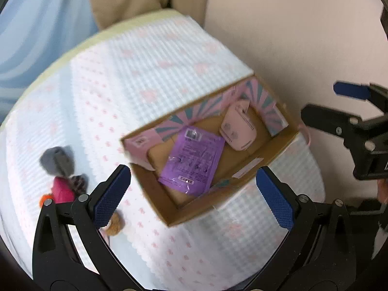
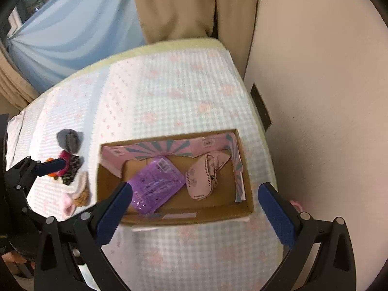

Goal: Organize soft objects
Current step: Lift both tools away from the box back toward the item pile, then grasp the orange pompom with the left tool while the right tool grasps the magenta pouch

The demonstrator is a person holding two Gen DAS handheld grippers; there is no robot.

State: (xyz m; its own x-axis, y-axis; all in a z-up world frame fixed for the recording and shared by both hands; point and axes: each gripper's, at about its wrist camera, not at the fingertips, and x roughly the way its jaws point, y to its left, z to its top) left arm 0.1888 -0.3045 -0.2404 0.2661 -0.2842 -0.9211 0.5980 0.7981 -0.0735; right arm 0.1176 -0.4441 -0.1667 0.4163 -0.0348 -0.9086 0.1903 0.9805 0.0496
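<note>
Left wrist view: the left gripper point(image 1: 194, 198) hangs with its blue pads wide apart and nothing between them, above the near edge of a cardboard box point(image 1: 155, 186) that sits on a bed point(image 1: 150, 55) covered in a pale checked quilt. Inside the box lie a purple packet point(image 1: 192, 160) at about 7 o'clock of the floor and a pink mask point(image 1: 238, 127) toward 1 o'clock. The loose soft things are outside, at 9 o'clock from the box: a grey sock point(image 1: 58, 161), a pink cloth point(image 1: 62, 190) just below it, and a tan fuzzy piece point(image 1: 115, 223) partly behind the left pad. The right gripper point(image 1: 325, 104) shows at 3 o'clock, its fingers seemingly apart. Right wrist view: the right gripper point(image 2: 194, 214) is likewise spread and empty over the box point(image 2: 189, 215), with the purple packet point(image 2: 155, 184) and pink mask point(image 2: 206, 179) below it. At 9 o'clock from the box the grey sock point(image 2: 69, 140), a dark patterned cloth point(image 2: 71, 169) and a tan and pale-pink bundle point(image 2: 77, 194) lie close together, the left gripper point(image 2: 52, 166) reaching over them. These pieces look light, limp and easily bunched, so a pinch at the thickest fold of one item should lift it cleanly; a shallow grab risks dragging a neighbour or snagging the quilt.
</note>
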